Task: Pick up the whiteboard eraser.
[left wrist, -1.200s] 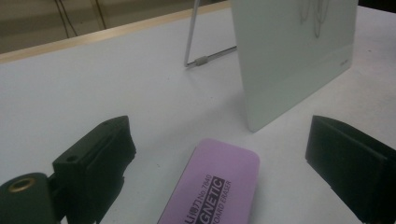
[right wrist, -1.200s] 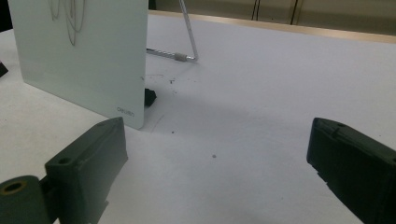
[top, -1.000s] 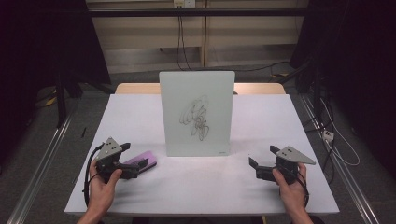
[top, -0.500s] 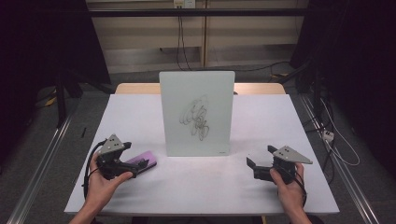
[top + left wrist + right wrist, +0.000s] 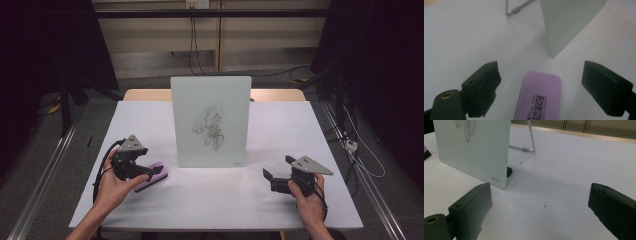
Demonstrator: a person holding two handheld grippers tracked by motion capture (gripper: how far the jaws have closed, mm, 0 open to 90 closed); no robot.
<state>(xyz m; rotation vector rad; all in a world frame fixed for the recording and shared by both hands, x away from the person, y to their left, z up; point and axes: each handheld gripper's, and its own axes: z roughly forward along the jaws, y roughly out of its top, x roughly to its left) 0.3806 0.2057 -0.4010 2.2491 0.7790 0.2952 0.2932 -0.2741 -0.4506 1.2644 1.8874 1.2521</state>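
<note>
— What stands around the work area?

— A white-topped bench [image 5: 150, 120] with a wooden edge [image 5: 145, 94] at its far side, on a grey floor [image 5: 40, 170]. Metal rails [image 5: 42, 172] run along the floor on both sides.

— And behind?

— A pale panelled wall [image 5: 150, 45] with black cables [image 5: 192, 35] hanging from an outlet [image 5: 196, 4]. Dark curtains [image 5: 45, 45] flank both sides. A white plug strip [image 5: 351, 145] lies on the floor at right.

Left hand-held gripper [image 5: 150, 172] jaws just closing, still apart; right hand-held gripper [image 5: 270, 179] gapes.
</note>
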